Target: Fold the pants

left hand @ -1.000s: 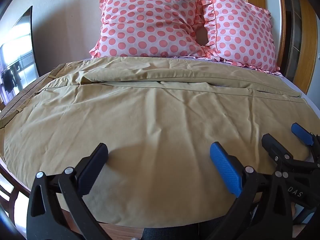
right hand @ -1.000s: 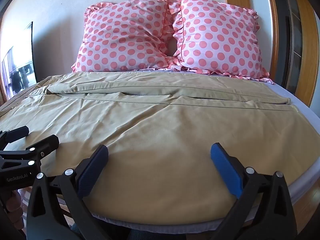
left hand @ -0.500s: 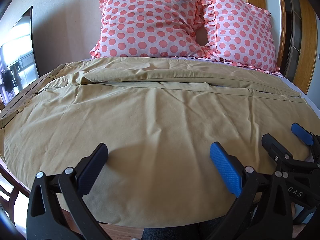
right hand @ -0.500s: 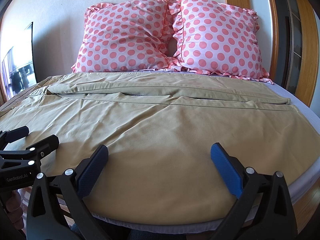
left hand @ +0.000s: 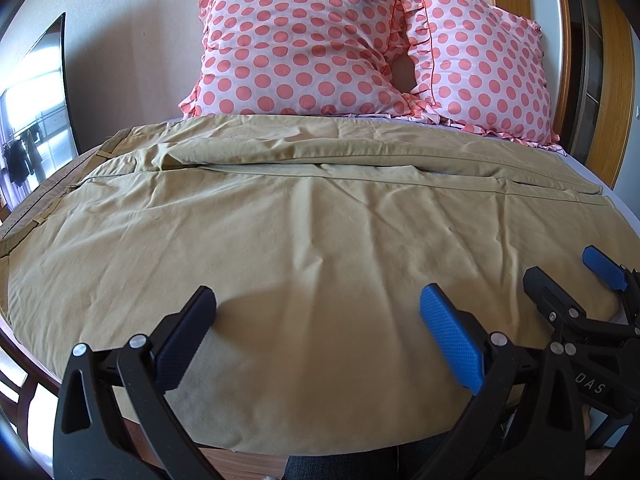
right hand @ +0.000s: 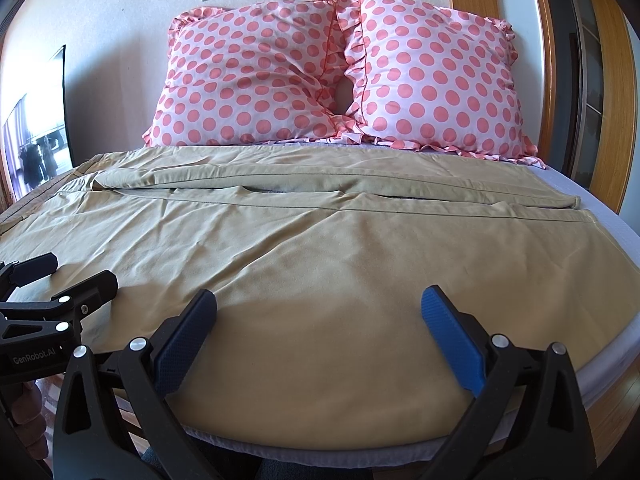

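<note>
Tan pants lie spread flat across the bed, also in the right wrist view. The waistband is at the left and the leg hems at the right. The two legs run side by side, the far one partly folded over. My left gripper is open and empty, over the near edge of the pants. My right gripper is open and empty too, over the near leg. Each gripper shows in the other's view, the right one and the left one.
Two pink polka-dot pillows lean on the wall at the head of the bed. A grey sheet edge shows at the right. A dark screen stands at the left, a wooden door frame at the right.
</note>
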A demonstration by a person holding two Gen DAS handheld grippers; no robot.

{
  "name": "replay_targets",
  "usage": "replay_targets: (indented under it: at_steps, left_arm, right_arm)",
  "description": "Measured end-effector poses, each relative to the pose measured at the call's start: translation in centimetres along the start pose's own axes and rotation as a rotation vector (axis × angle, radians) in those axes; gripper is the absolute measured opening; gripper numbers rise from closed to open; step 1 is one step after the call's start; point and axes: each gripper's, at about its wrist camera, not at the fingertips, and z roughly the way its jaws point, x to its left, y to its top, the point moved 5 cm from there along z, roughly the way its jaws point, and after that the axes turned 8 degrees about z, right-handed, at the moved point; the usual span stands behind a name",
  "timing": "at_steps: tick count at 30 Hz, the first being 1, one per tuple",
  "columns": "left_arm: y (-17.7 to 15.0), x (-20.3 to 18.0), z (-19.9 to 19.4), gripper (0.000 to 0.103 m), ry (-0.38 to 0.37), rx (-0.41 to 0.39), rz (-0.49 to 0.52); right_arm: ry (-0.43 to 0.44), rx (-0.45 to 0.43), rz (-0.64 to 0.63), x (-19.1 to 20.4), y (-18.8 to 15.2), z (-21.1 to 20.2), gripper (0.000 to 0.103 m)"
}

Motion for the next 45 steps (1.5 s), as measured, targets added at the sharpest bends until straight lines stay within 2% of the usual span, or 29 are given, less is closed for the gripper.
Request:
replay_targets:
  at_steps: [45]
  left_arm:
    - [0.0,-0.01,-0.06,0.101,0.002,-0.007,0.001]
  right_arm:
    - [0.001,-0.01,0.001,0.14,-0.34,0.11,0.102]
